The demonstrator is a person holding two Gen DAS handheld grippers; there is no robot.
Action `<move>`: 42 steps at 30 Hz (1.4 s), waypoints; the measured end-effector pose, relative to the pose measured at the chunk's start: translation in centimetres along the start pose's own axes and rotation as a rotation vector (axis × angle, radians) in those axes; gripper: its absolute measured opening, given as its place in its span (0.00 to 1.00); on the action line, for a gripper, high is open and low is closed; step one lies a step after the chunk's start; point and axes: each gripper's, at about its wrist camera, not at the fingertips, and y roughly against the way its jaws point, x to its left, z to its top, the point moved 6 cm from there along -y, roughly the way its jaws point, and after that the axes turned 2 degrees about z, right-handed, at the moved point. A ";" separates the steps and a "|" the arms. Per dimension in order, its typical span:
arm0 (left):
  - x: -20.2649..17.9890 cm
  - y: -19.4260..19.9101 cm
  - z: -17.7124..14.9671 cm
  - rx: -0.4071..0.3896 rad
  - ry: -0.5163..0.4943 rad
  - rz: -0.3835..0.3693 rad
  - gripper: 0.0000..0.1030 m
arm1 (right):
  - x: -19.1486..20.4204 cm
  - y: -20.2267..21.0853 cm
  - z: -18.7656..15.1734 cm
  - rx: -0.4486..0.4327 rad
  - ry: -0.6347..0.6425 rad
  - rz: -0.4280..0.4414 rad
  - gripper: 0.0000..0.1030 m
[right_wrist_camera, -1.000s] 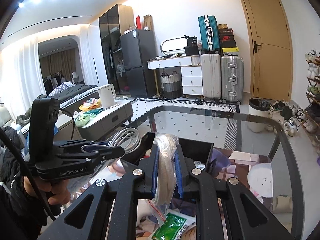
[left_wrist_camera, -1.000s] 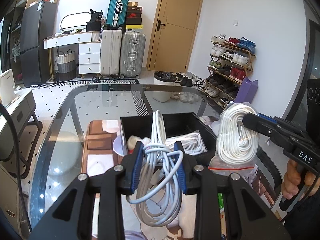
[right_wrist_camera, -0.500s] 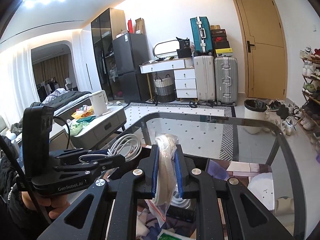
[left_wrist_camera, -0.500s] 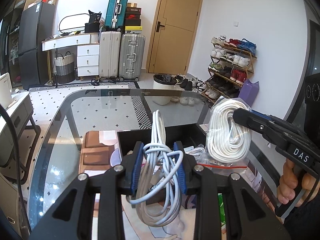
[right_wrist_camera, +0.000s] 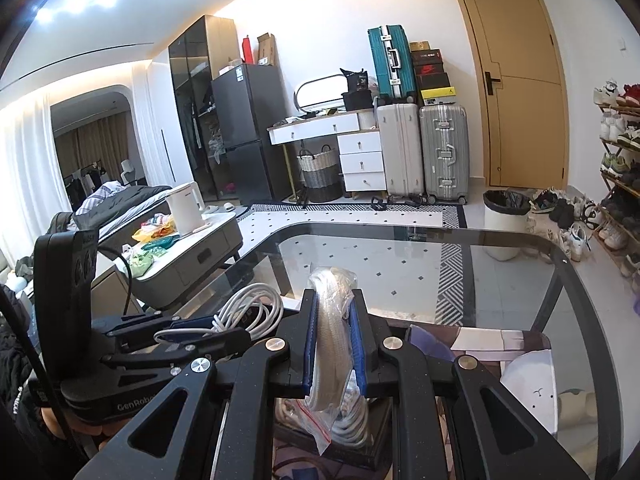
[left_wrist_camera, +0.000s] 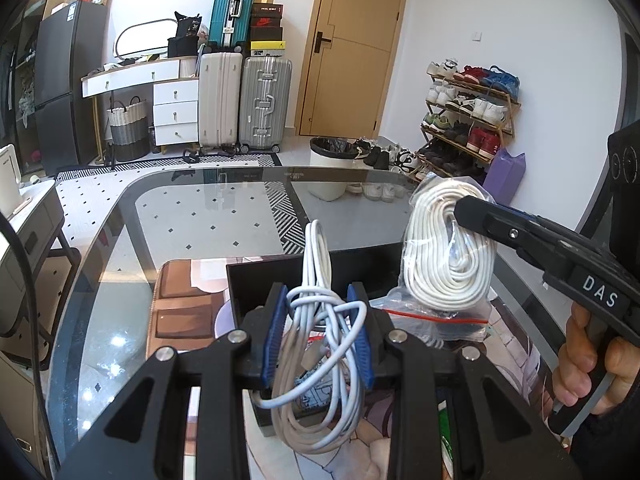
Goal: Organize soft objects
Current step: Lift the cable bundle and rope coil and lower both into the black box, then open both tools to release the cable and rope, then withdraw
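My left gripper (left_wrist_camera: 320, 332) is shut on a loose bundle of pale blue-white cable (left_wrist_camera: 316, 360), held in the air above the black box (left_wrist_camera: 272, 280). From the right wrist the same gripper (right_wrist_camera: 192, 334) and its cable (right_wrist_camera: 248, 312) appear at the left. My right gripper (right_wrist_camera: 334, 344) is shut on a clear zip bag of coiled white cord (right_wrist_camera: 330, 320). In the left wrist view that bag (left_wrist_camera: 444, 252) hangs at the right from the right gripper (left_wrist_camera: 472, 210), beside the box. A hand (left_wrist_camera: 584, 364) grasps its handle.
A glass table (left_wrist_camera: 192, 216) carries a printed mat (left_wrist_camera: 180, 312) with the box on it. A white plush (right_wrist_camera: 528, 392) lies on the mat at the right. Beyond the table stand suitcases (left_wrist_camera: 244, 100), a bin (left_wrist_camera: 332, 168) and a shoe rack (left_wrist_camera: 468, 116).
Both grippers have drawn back toward the near side of the table with their loads, so the black box now sits lower and is more hidden. Both grips are unchanged.
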 end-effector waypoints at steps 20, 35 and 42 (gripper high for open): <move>-0.7 -2.2 -1.0 0.033 -0.031 -0.008 0.29 | -1.7 -6.4 -3.6 0.147 -0.082 -0.029 0.14; -1.3 -1.2 -1.2 0.051 -0.037 -0.002 0.57 | -1.9 -4.4 -4.9 0.179 0.005 -0.056 0.48; -1.1 1.0 -1.7 0.027 -0.032 0.008 0.89 | -3.1 -1.2 -5.9 0.169 0.026 -0.093 0.90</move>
